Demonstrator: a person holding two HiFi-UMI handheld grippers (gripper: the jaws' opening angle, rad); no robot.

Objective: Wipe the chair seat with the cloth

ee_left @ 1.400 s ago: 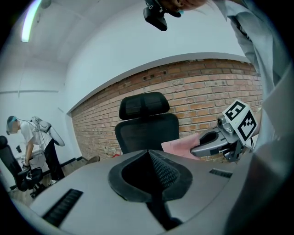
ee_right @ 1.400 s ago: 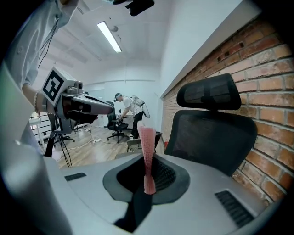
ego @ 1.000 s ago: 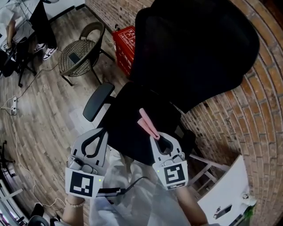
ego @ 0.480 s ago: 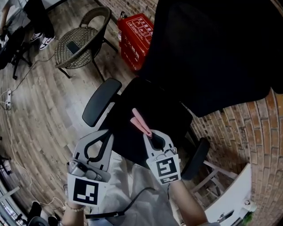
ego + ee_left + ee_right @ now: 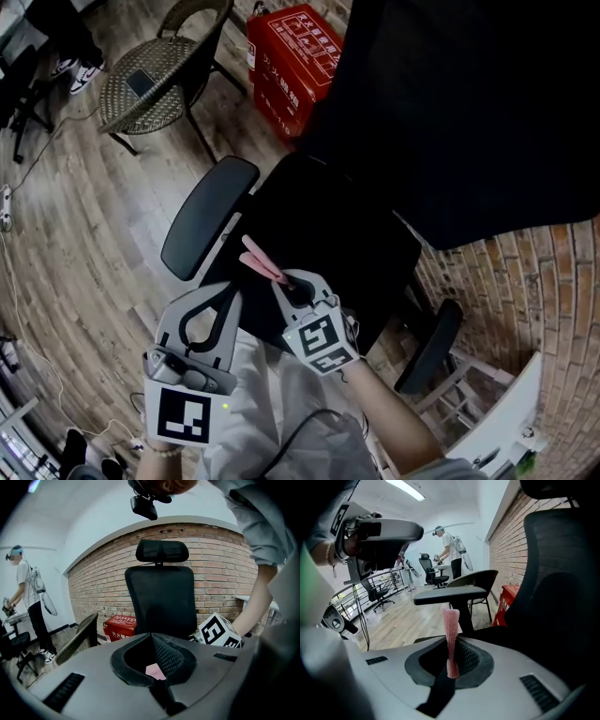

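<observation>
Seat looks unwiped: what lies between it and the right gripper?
Only the cloth, clamped in the right gripper, sticking out toward the seat; head view.

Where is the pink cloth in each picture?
Head view: the pink cloth sticks out of the right gripper, over the chair seat.
Left gripper view: a small pink patch, probably it, low centre.
Right gripper view: centre, upright, clamped in the jaws.
Shared landmark: the red box, by the chair in all three.

Right gripper (image 5: 283, 281), fingers clamped on the cloth (image 5: 260, 260), hovers over the chair seat's (image 5: 323, 230) front edge; left gripper (image 5: 228, 291), fingers together, is just beside it.
</observation>
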